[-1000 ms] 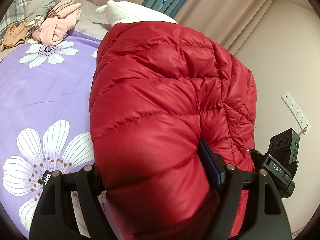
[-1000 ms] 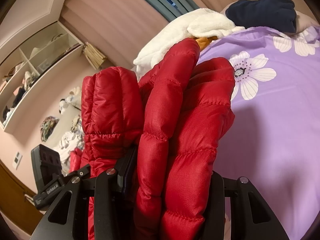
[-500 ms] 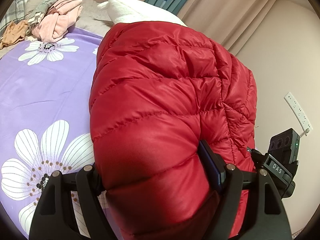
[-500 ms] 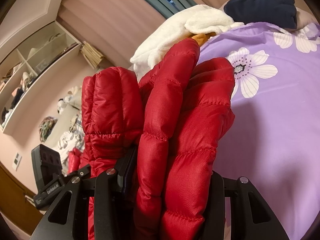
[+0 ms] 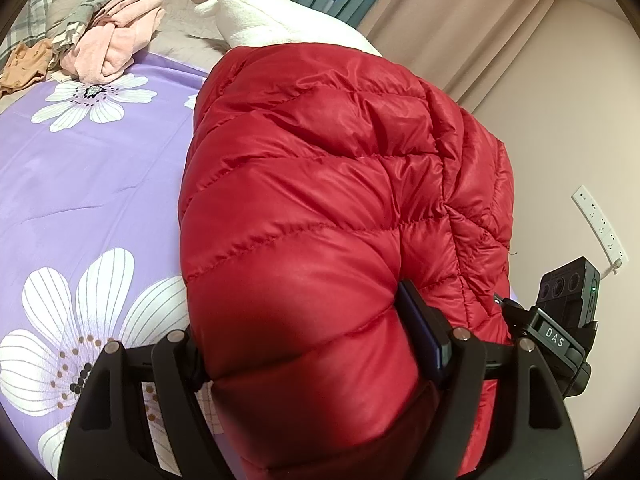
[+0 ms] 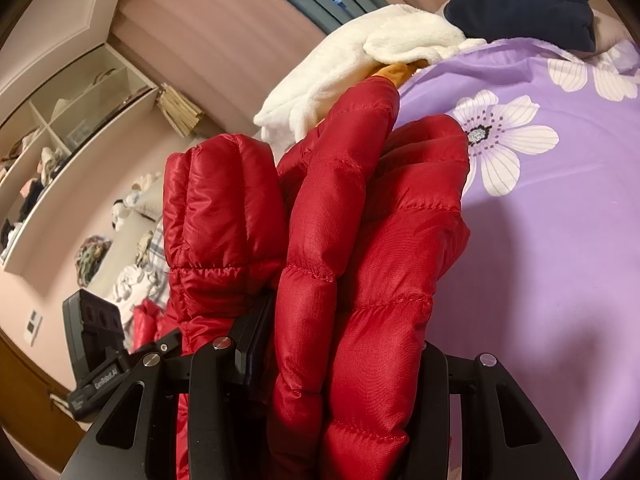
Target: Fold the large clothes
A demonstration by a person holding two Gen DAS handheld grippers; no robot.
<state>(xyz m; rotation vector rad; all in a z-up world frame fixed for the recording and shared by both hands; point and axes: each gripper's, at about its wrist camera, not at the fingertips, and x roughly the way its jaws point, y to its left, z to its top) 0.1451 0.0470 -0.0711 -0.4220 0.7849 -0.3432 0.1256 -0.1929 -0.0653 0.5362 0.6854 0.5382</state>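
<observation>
**Red down jacket clamped in both hand-held grippers above the bed**

I have the puffy red quilted down jacket [image 5: 320, 208] bunched and lifted, its bulk running away from my left camera toward the curtains, its quilting seams lying crosswise. My left hand-held gripper [image 5: 316, 360] is clamped on a thick roll of it; the fabric fills the whole space between the jaws and swells over them. On the right camera the jacket [image 6: 360, 264] stands upright in several stacked folds rising straight up out of my right hand-held gripper [image 6: 336, 360], which is closed hard on them; one more padded fold hangs just outside its left finger.

Under and beside the jacket is the bed with a lilac sheet printed with white flowers [image 5: 92, 184]. A white fleece garment [image 6: 360, 64] lies at the far edge, behind the jacket. A dark navy garment [image 6: 524, 8] sits further off, and a heap of pink and grey clothes [image 5: 104, 48] is at the far left corner.
</observation>
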